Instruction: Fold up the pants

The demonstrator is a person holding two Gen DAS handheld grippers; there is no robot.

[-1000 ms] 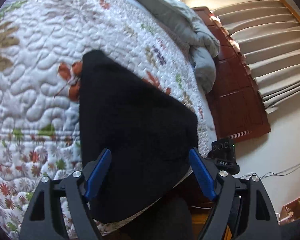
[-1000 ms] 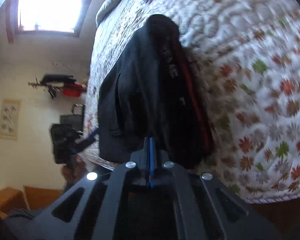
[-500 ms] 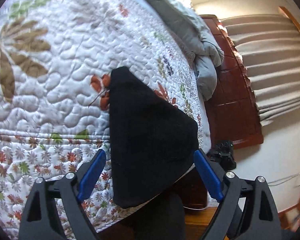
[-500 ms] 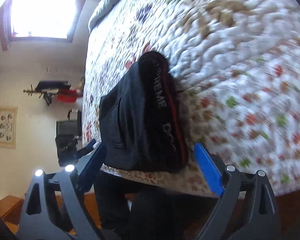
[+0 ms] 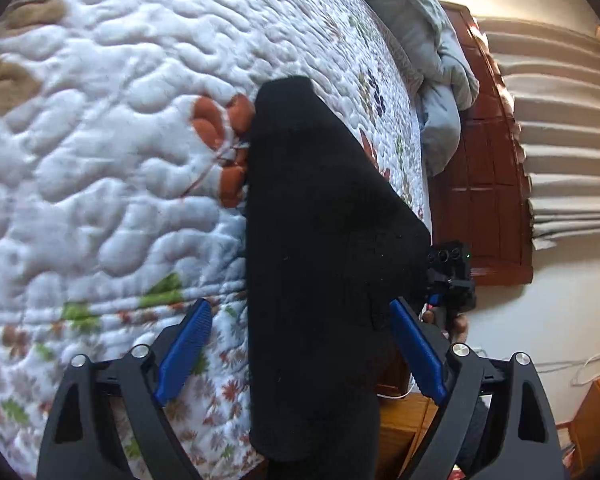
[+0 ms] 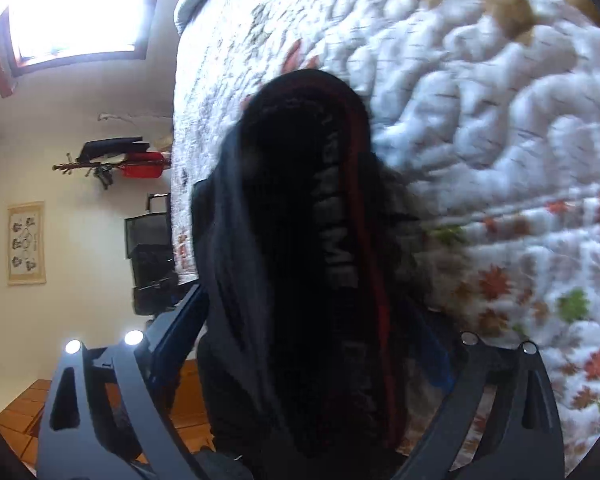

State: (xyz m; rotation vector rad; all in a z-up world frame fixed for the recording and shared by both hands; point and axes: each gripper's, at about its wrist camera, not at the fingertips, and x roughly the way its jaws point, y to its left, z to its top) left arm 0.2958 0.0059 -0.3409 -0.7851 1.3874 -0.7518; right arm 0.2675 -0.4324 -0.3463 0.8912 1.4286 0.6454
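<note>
Pants (image 5: 324,248): black, soft, limp; folded on quilt (image 5: 100,140), lying between both tongs. Left tongs (image 5: 300,354) apart; right tongs (image 6: 312,344) opening, unclamped. Best gripped at folded edge.

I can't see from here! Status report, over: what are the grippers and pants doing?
Left gripper open, straddling the folded black pants. Right gripper opening, pants between its jaws. Pants lie on the floral quilt. Nothing in the way.

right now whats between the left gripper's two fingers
The folded black pants, lying on the quilt. The left gripper straddles them with open jaws, pads not pressing, as the left wrist view shows.
</note>
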